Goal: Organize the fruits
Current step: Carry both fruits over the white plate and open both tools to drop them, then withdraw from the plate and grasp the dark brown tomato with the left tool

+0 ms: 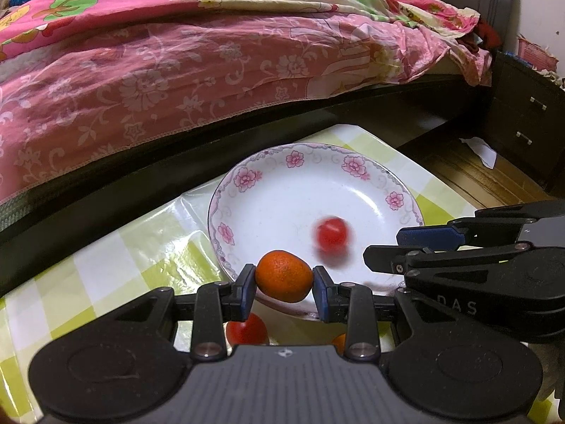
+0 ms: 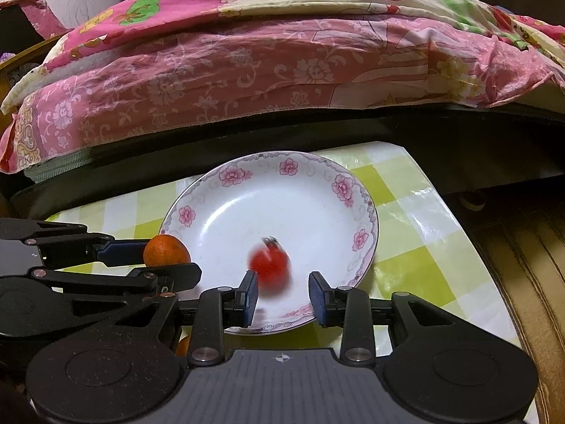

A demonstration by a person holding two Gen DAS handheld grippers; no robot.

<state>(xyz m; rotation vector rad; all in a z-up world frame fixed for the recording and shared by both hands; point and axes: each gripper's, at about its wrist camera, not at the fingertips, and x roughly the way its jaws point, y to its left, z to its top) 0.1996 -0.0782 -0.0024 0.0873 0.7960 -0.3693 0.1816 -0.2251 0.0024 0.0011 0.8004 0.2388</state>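
Observation:
A white plate with a pink flower rim [image 1: 282, 162] [image 2: 226, 190] stands on the green-checked table. My left gripper [image 1: 284, 288] is shut on a small orange [image 1: 284, 275] at the plate's near rim; the orange also shows in the right wrist view [image 2: 166, 251]. My right gripper [image 2: 282, 298] is open over the plate's near side. A red tomato [image 2: 270, 265] lies blurred in the plate just beyond its fingertips, free of them; it also shows in the left wrist view [image 1: 332, 235]. The right gripper shows in the left wrist view [image 1: 388, 251].
Another red tomato [image 1: 247, 330] and part of an orange fruit [image 1: 339, 341] lie on the table under my left gripper. A bed with a pink floral quilt [image 1: 176, 70] runs along the table's far edge. A dark nightstand [image 1: 526, 120] stands right.

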